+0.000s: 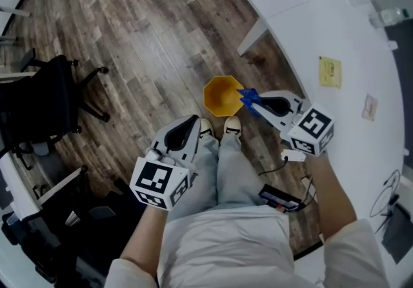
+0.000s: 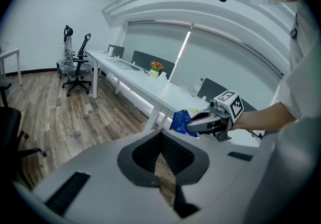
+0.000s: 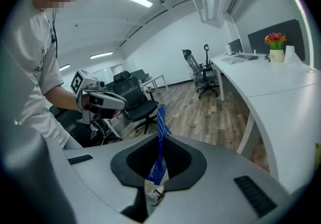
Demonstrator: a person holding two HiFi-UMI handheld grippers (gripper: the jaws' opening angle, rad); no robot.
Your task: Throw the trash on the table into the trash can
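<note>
An orange trash can (image 1: 222,95) stands on the wood floor in front of the person's shoes. My right gripper (image 1: 253,100) is just to the right of its rim, shut on a blue wrapper (image 1: 247,94) that sticks out over the can's edge. In the right gripper view the wrapper (image 3: 161,127) stands upright, pinched between the jaws of the right gripper (image 3: 158,168). My left gripper (image 1: 187,126) hangs over the person's legs, left of the can, jaws together and empty. From the left gripper (image 2: 163,160) I see the right gripper (image 2: 200,121) and the wrapper (image 2: 180,121).
A white table (image 1: 348,35) curves along the right, with a yellow note (image 1: 330,72), a small paper scrap (image 1: 370,106) and a cable (image 1: 387,196). Its leg (image 1: 253,35) stands behind the can. A black office chair (image 1: 45,99) is at the left.
</note>
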